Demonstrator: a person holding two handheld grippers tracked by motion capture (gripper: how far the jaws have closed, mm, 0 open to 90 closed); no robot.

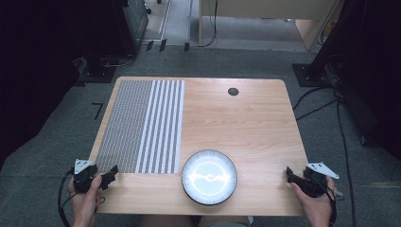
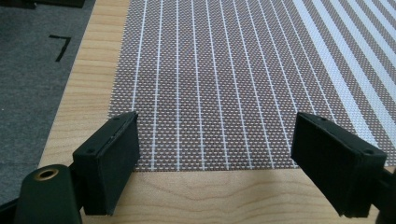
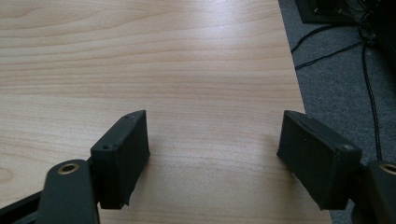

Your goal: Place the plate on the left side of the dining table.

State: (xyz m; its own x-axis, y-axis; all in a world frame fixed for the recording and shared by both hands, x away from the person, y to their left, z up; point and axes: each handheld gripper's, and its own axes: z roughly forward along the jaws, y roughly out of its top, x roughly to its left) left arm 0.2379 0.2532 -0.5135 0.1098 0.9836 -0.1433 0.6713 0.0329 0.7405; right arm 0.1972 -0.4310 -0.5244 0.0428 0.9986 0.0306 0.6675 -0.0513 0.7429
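Hovering wide open and empty, left tongs (image 1: 112, 173) and right tongs (image 1: 289, 174) are flanking the plate (image 1: 209, 177) (placemat (image 1: 142, 125) upper left), likely needing an approach next.

The woven placemat (image 1: 142, 125) lay flat on the left half of the table (image 1: 246, 123), brown-grey mesh with thin white lines on its left part and broad white stripes on its right. The round plate (image 1: 209, 177), white with a dark ribbed rim, sat empty at the near edge, just right of the placemat's corner.
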